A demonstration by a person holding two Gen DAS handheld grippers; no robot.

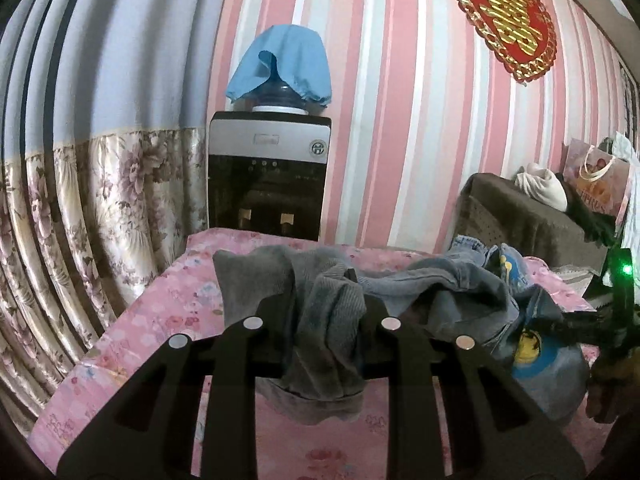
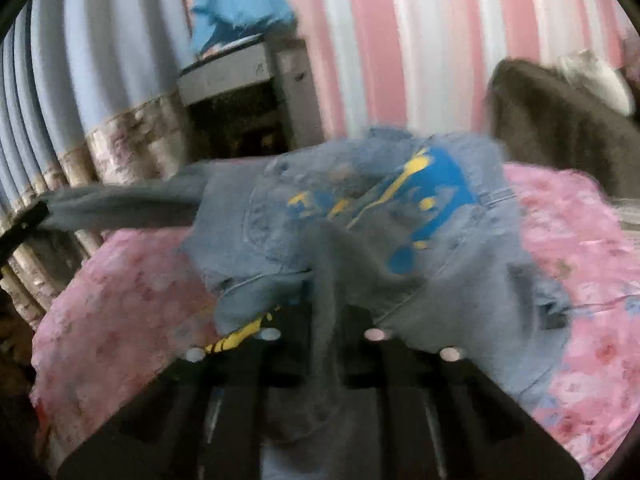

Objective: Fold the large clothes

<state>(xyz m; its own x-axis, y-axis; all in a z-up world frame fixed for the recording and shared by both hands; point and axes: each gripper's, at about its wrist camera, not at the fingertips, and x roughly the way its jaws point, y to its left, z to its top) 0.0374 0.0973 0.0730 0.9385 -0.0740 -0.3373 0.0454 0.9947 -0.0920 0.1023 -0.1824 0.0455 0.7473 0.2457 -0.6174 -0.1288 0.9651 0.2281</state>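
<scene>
Pink, white and grey striped wallpaper [image 1: 400, 100] fills the background, with a blue curtain [image 1: 120, 60] ending in a floral band on the left. Below it, a bed covered by a pink floral sheet [image 1: 160, 308] spreads across the foreground. Against the wall stands a black and silver water dispenser [image 1: 270, 176] carrying a round logo too small to read, its bottle draped in a blue cloth [image 1: 282, 64]. High on the wall hangs a red heart-shaped ornament [image 1: 504, 16] bearing a gold Chinese double-happiness character. At the right, a brown-covered piece of furniture [image 1: 520, 216] holds a pink gift bag [image 1: 596, 184] with partly legible orange lettering. On the sheet, bunched and stretched between both tools, lies a grey denim garment [image 2: 360, 216] with a blue and yellow print. The left gripper [image 1: 316, 316] points forward over the bed, its fingers closed upon a ribbed grey fold that hangs down between them. The right gripper [image 2: 324, 328], blurred, also points forward, and a strip of the garment runs down between its fingers, which appear pinched on it.
</scene>
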